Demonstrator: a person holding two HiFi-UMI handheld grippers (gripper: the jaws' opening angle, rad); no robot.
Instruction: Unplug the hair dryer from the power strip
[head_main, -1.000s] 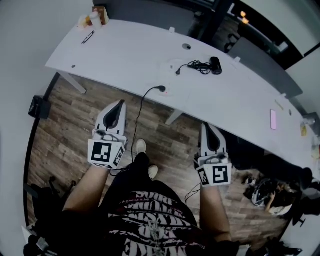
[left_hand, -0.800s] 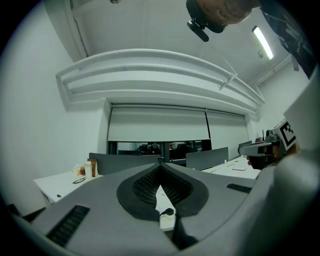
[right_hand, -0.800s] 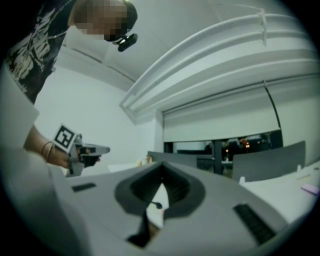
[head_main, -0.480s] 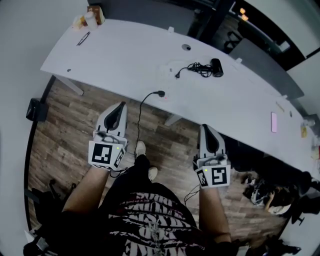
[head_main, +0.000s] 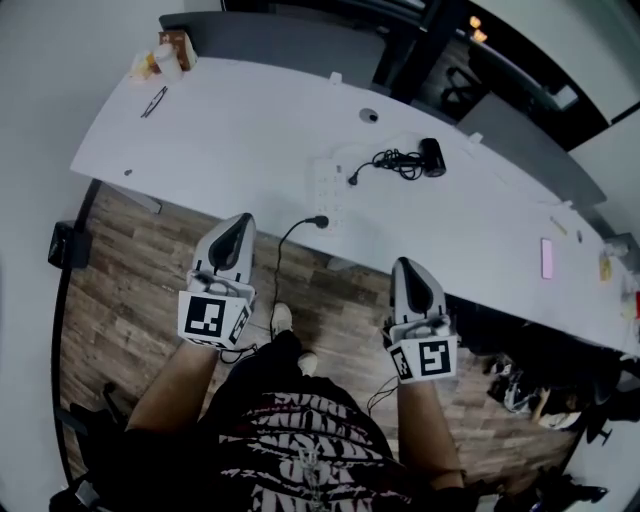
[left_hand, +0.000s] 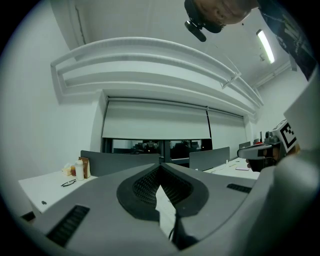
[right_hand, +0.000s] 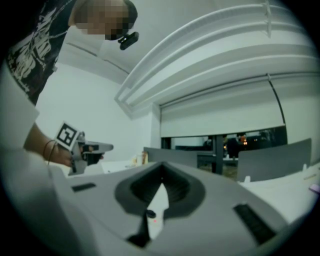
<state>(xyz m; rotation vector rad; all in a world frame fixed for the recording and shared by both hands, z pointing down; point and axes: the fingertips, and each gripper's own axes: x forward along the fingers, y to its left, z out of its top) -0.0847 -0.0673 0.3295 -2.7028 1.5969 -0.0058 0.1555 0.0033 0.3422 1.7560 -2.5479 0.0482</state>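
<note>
My left gripper (head_main: 238, 225) was clenched on nothing, short of the table (head_main: 230, 120). The power strip (head_main: 326, 190) lay near the table's front edge. The hair dryer (head_main: 431, 157) lay further right, its cord (head_main: 395, 160) reaching the strip. My right gripper (head_main: 405, 270) was likewise clenched and empty.

Open tabletop is stretching across the white table (head_main: 230, 140) left of the power strip (head_main: 328, 185). A black cable (head_main: 278, 258) is hanging over the near edge between the left gripper (head_main: 240, 220) and right gripper (head_main: 403, 265). The hair dryer (head_main: 432, 157) and its coiled cord (head_main: 395, 160) are crowding the strip's far right; a grey partition (head_main: 290, 38) is walling off the far side.
</note>
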